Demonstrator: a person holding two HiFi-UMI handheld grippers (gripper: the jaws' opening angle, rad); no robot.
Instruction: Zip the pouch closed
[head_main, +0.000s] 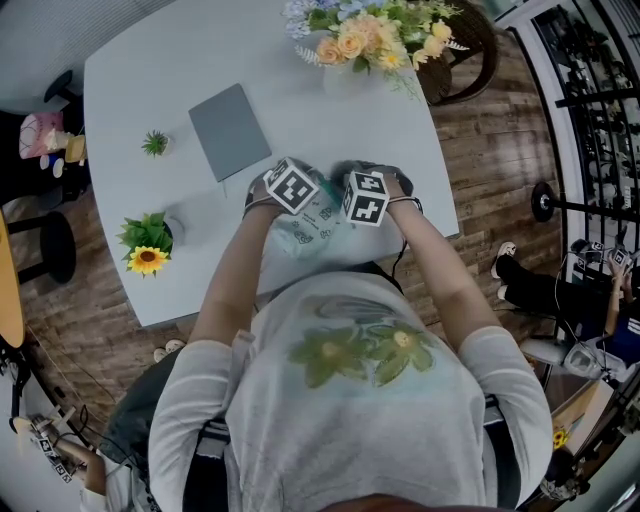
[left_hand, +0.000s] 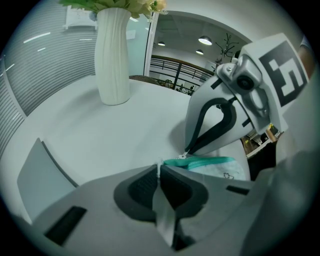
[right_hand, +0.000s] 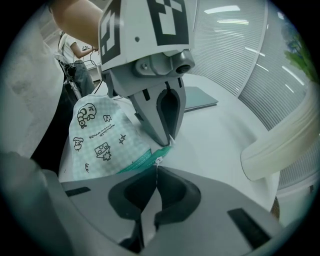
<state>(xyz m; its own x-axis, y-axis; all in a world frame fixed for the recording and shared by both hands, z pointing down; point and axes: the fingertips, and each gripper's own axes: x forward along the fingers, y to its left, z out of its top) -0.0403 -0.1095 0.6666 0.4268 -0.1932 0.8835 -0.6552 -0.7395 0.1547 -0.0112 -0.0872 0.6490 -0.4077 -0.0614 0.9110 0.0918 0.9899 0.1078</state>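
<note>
The pouch (right_hand: 107, 140) is pale green check printed with small cartoon figures. In the head view it sits at the centre of the frame, between the two marker cubes and close to the near edge of the white table (head_main: 150, 80), just in front of the person's chest. A teal zipper (left_hand: 205, 161) runs along one side of it.

In the left gripper view, at the lower centre of the frame, the left gripper (left_hand: 160, 172) has its jaws pressed together on a thin pale bit of the pouch's corner, at the end of the zipper. In the right gripper view, the right gripper (right_hand: 156, 172) has its jaws closed tight. The small metal zipper pull (right_hand: 157, 161) is pinched at their tips, right beside the spot where the left gripper's tips meet the pouch. Both grippers point steeply down at the table, and their tips nearly touch each other.

On the table, a grey notebook (head_main: 230, 130) lies flat above and left of the grippers in the head view. A ribbed white vase (left_hand: 112, 55) stands at the upper left of the left gripper view. It holds the bouquet (head_main: 365, 40) of peach and yellow flowers seen at the top of the head view. A potted sunflower (head_main: 147, 258) stands at the left edge of the table. A small green plant (head_main: 155, 143) stands farther up that same side.
</note>
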